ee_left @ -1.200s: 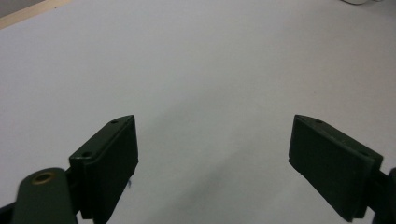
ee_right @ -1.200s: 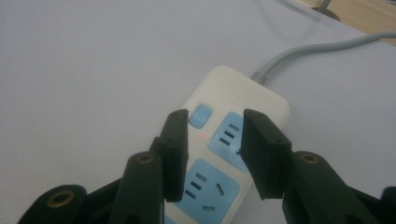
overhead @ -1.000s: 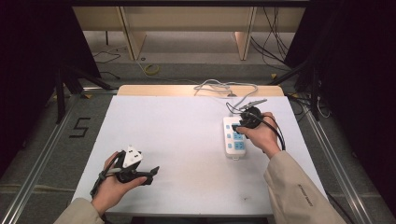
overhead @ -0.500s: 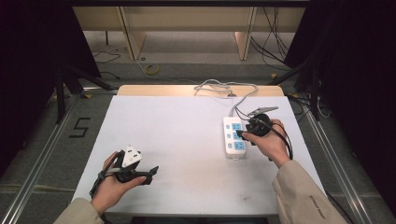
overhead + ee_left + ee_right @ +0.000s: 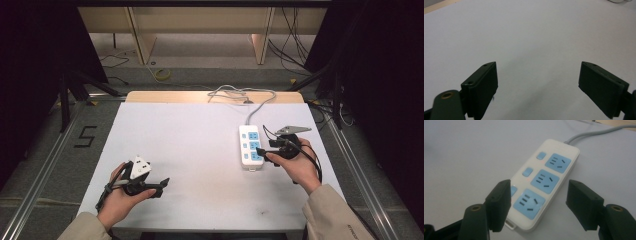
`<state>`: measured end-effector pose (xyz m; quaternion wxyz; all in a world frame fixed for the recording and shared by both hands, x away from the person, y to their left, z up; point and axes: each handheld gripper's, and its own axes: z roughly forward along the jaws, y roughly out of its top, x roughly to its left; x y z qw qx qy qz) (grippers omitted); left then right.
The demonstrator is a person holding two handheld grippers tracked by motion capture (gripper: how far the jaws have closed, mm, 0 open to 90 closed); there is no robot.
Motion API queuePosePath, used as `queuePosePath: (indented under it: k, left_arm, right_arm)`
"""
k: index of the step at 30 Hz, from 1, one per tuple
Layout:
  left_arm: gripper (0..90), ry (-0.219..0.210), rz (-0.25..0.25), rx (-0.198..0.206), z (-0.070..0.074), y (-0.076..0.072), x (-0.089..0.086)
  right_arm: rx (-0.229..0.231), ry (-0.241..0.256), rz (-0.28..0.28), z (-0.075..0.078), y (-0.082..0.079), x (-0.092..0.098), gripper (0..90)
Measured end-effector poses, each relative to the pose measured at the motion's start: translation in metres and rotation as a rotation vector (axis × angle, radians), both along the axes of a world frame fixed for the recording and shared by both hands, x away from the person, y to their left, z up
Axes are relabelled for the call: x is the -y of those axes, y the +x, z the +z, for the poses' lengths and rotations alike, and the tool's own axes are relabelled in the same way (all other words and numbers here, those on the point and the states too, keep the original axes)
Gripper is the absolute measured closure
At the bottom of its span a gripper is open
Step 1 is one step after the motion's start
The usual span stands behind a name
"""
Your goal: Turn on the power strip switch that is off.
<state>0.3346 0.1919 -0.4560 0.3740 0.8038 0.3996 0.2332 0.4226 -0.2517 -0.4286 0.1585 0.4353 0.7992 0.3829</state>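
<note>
With its jaws spread apart, right gripper (image 5: pixel 537 202) hovers over the near end of the white plastic power strip with blue sockets (image 5: pixel 544 183), nearest socket between them. Strip lies on the white table (image 5: pixel 200 145). Left gripper (image 5: pixel 537 87) sits well apart from the strip, jaws wide, gripping nothing.

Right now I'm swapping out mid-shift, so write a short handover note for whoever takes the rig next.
Left gripper: open, holds nothing, low over the near-left of the white table.
Right gripper: open, jaws straddling the near end of the power strip, not closed on it.
Power strip: lies flat at the table's right side, three blue sockets free, grey cable running off the far edge.
Done: the right gripper's approach.
Left: probably closing on the strip and handling it.
</note>
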Motion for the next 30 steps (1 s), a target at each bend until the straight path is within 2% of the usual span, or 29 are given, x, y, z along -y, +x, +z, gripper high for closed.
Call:
queuePosePath:
  k: [3, 15, 30]
  left_arm:
    - [15.4, 0.000, 0.000, -0.001, 0.000, 0.000, 0.000]
    - [15.4, -0.001, -0.003, 0.000, 0.000, 0.000, 0.000]
    - [15.4, -0.002, -0.010, -0.010, 0.000, 0.001, 0.001]
  right_arm:
    - [0.010, 0.024, 0.009, -0.004, -0.010, 0.004, 33.5]
    - [0.068, 0.063, 0.035, -0.014, -0.045, 0.015, 33.1]
    - [0.098, 0.079, 0.028, -0.015, -0.051, 0.020, 30.4]
